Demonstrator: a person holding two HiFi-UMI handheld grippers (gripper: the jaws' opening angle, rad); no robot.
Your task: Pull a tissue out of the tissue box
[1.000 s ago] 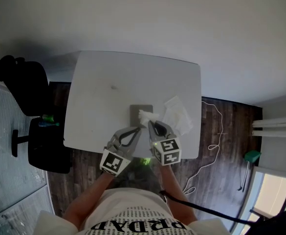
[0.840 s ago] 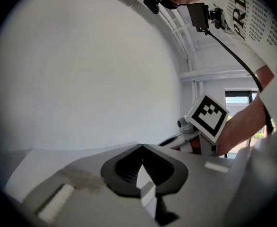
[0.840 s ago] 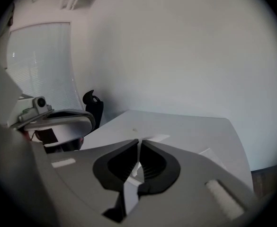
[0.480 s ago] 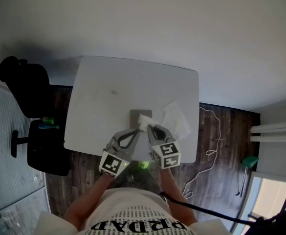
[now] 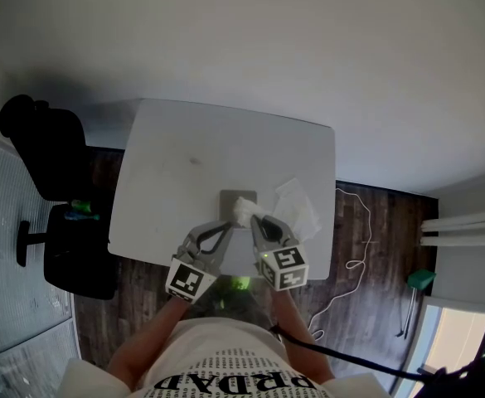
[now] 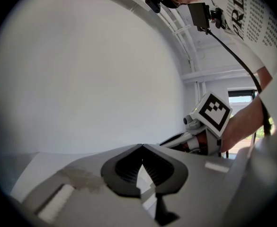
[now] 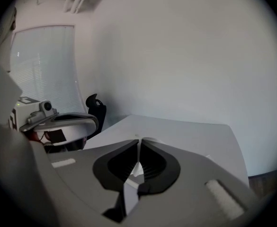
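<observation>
White tissue (image 5: 244,210) sits pinched in the right gripper (image 5: 254,219) at the tissue box (image 5: 229,196), while the left gripper (image 5: 227,220) is closed

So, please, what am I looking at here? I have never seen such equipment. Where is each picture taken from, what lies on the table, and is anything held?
There is no robot here. A person holds one hand tool in each hand, and each tool ends in tongs. The cubes with black-and-white squares are part of these tools.

The head view comes from a camera on the person's head, looking steeply down. The two gripper views come from cameras riding on the tools, each looking along its own tongs.

On the white table stands a grey tissue box. A loose tissue lies to its right.

The right tongs are shut on a white tissue that rises from the box. The left tongs are also shut, beside the box; I cannot tell whether they touch it.
</observation>
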